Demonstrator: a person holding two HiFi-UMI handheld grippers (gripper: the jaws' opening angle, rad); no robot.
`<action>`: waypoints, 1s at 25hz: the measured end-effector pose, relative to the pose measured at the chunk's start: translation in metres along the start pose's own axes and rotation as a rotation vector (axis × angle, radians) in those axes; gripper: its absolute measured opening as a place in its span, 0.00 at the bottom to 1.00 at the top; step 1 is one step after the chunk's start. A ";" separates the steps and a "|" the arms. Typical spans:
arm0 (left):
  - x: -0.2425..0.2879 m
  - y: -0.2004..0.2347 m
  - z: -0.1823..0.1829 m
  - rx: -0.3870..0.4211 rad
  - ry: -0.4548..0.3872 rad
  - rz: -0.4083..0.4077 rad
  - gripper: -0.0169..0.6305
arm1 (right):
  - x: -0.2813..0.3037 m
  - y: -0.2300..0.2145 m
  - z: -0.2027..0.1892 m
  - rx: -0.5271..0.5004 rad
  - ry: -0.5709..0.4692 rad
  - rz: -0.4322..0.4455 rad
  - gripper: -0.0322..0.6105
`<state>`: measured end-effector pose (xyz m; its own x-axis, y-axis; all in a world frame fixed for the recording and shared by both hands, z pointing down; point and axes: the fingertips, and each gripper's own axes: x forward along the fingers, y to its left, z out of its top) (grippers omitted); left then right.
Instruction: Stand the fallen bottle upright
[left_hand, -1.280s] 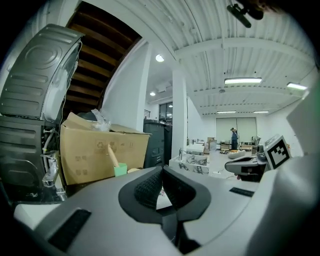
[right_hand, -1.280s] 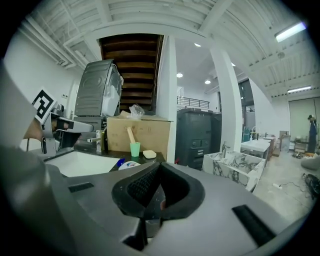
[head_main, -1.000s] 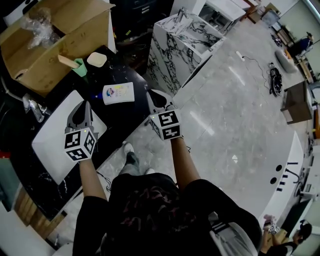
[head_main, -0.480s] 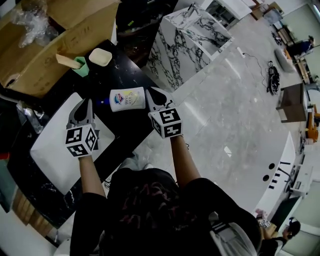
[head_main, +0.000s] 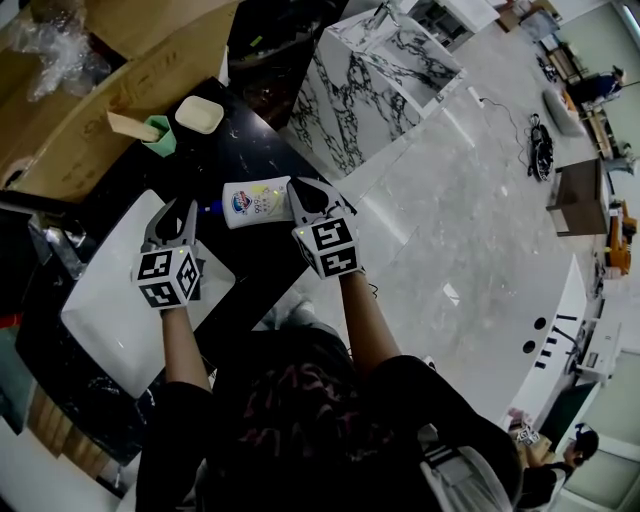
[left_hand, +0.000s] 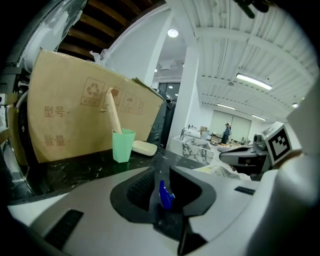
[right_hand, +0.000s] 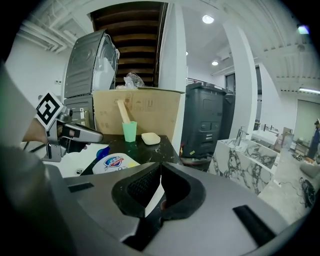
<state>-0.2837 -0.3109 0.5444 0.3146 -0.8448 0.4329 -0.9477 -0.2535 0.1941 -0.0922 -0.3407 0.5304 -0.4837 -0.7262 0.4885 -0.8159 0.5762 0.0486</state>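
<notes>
Head view: noted bottle on its side on black worktop, cap end toward left gripper, base end at right gripper.
Left gripper view: read fingers as apart, just been opening, blue cap in the gap, not clamped.
Right gripper view: read fingers as closed tip to tip on nothing; saw bottle lying ahead, left of them.

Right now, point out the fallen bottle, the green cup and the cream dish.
fallen bottle (head_main: 258, 203), head view, white body.
green cup (left_hand: 123, 145), left gripper view, front wall.
cream dish (right_hand: 150, 138), right gripper view, near side.
</notes>
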 end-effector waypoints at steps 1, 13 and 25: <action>0.001 0.000 -0.002 0.000 0.011 -0.002 0.19 | 0.001 0.000 -0.002 0.001 0.005 0.000 0.07; 0.017 -0.005 -0.031 -0.031 0.120 -0.001 0.22 | 0.009 -0.002 -0.013 -0.007 0.025 0.037 0.07; 0.022 -0.006 -0.039 -0.061 0.122 0.019 0.13 | 0.009 0.000 -0.016 -0.008 0.012 0.076 0.07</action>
<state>-0.2688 -0.3097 0.5867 0.3040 -0.7849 0.5400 -0.9498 -0.2053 0.2362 -0.0921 -0.3415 0.5486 -0.5406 -0.6757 0.5012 -0.7742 0.6327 0.0179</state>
